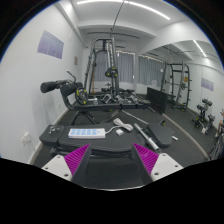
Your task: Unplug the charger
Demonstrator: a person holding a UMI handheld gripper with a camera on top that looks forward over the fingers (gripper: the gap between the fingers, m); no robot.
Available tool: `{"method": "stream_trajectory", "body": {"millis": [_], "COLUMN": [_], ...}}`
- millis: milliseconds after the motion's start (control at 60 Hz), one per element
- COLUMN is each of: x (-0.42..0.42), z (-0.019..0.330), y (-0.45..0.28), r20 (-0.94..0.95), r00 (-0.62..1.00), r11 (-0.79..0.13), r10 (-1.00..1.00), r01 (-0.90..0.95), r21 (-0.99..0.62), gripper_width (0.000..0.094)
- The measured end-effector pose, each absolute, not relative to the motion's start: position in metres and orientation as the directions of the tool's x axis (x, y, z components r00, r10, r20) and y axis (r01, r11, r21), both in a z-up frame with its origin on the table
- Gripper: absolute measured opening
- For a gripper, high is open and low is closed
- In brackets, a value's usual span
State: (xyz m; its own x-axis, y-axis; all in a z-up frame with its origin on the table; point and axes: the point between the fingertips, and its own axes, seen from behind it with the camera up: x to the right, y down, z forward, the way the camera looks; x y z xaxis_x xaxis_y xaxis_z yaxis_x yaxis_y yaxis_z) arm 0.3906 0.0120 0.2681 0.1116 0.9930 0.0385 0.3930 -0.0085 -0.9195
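The gripper [112, 160] is held level, its 2 fingers spread wide apart, magenta pads [77, 159] facing inward, nothing between them

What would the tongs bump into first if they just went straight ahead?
Probably the small white charger lying on the dark tabletop, just ahead of the open tongs. Nothing sits between them and it, though depth is hard to judge. The gym machines stand much farther back.
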Motion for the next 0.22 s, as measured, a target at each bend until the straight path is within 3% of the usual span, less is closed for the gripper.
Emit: {"method": "stream_trajectory", "body": {"millis": [217], "x": [0.393], "z": [0.283], "y": [-0.019], "r20": [0.074], "r00": [0.067], "r11": [0.046], "r10": [0.995], "r01": [0.355], "r21": [-0.934], "gripper_width": [0.0855]}}
